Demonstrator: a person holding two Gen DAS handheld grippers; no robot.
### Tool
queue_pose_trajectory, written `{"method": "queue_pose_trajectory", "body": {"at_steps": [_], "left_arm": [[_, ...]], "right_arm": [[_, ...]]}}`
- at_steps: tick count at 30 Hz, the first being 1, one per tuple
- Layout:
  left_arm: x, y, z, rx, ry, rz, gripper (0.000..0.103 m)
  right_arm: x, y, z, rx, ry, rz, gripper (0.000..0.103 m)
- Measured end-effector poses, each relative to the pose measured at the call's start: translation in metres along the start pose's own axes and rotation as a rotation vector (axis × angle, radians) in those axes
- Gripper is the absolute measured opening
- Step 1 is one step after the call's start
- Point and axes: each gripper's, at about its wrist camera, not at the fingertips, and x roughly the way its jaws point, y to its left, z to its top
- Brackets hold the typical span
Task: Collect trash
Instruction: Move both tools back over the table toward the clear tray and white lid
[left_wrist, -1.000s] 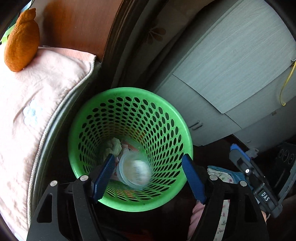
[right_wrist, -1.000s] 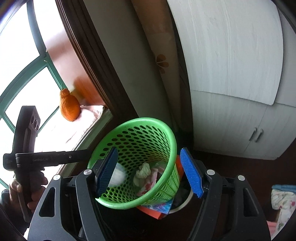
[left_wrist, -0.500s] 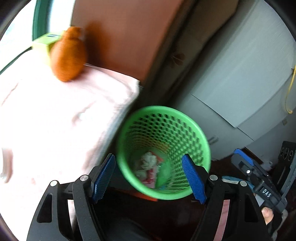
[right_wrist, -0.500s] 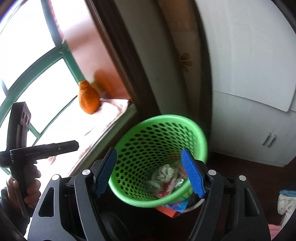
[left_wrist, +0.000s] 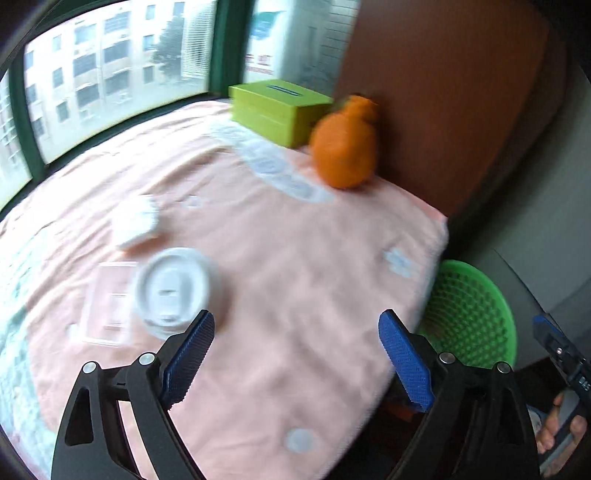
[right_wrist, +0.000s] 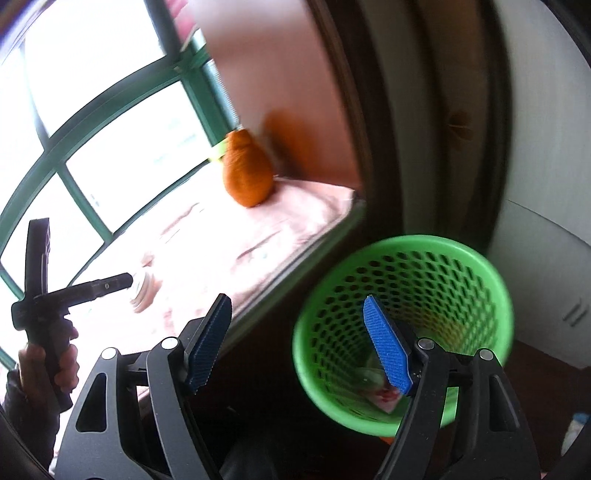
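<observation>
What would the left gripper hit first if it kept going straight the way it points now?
Probably the pink padded cushion itself: nothing lies between the opening fingers of the left gripper. The white round plastic lid sits just left of that line, though depth is unclear.

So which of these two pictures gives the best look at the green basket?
The right wrist view: the green basket shows almost whole, rim, holed wall and some trash at the bottom, partly behind one blue finger. The left wrist view catches only part of it, blurred, beyond the edge of the pink cover.

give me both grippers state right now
left gripper: jaws opening, nothing between them, over the pink blanket.
right gripper: open, empty, by the green basket.
</observation>
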Motion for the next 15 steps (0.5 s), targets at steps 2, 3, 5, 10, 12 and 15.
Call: {"method": "queue_pose_trajectory", "body": {"at_steps": [2, 3, 5, 10, 12, 15], "left_arm": [[-0.001, 0.026, 0.002, -0.04, -0.009, 0.037, 0.087], [-0.002, 0.039, 0.002, -0.054, -0.013, 0.056, 0.087], [-0.004, 0.066, 0.002, -0.071, -0.015, 0.095, 0.088], [0.004, 0.111, -0.001, -0.062, 0.017, 0.181, 0.089], [0.008, 0.122, -0.004, -0.043, 0.039, 0.195, 0.09], [0.019, 0.132, -0.008, -0.022, 0.069, 0.211, 0.09]], "right_arm": [[0.006, 0.012, 0.003, -0.026, 0.008, 0.013, 0.074], [0.009, 0.018, 0.004, -0.035, 0.011, 0.021, 0.074], [0.014, 0.029, 0.006, -0.056, 0.016, 0.034, 0.075], [0.028, 0.055, 0.008, -0.095, 0.039, 0.064, 0.075], [0.034, 0.064, 0.009, -0.11, 0.051, 0.076, 0.076], [0.043, 0.079, 0.009, -0.134, 0.068, 0.092, 0.076]]}}
